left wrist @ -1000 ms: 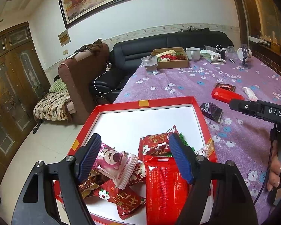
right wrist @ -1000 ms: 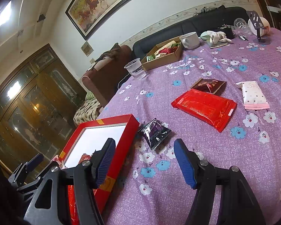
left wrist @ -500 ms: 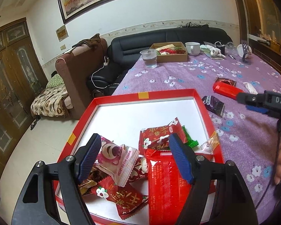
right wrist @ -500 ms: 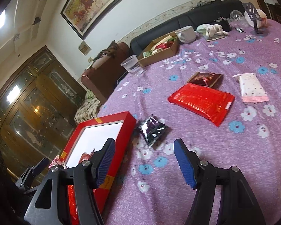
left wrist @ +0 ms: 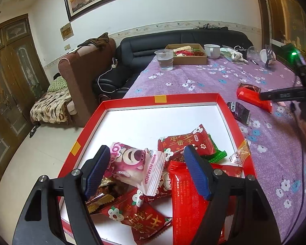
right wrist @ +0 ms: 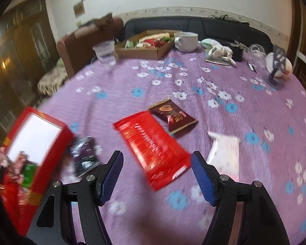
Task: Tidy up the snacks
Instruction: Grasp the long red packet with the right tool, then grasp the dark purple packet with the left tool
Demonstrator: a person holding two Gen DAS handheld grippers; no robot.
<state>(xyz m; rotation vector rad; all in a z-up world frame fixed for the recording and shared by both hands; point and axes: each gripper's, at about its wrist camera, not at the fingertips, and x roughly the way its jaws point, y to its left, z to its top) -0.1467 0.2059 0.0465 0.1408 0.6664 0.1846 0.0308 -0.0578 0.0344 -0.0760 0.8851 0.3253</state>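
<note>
Snacks are split between desk and box right now, and the long red packet (right wrist: 152, 149) sits straight ahead of the right hand-held gripper (right wrist: 156, 176), its near end just beyond the blue pads. Its long axis runs diagonally, far-left to near-right across the line of the fingers, so a pinch across its width looks likely. Those jaws are opening with nothing between them yet. Just left of that gripper lies a small dark purple packet (right wrist: 84, 153) against the red box (right wrist: 40, 163); just right, a pale pink packet (right wrist: 224, 154); beyond the red one, a brown chocolate packet (right wrist: 172, 115).

Over the box, the left hand-held gripper (left wrist: 145, 170) hangs wide open, gripping nothing. Below it: a pink bear-print candy (left wrist: 130, 164), red packets, something green. The right hand is clearly nearer the loose ones.
</note>
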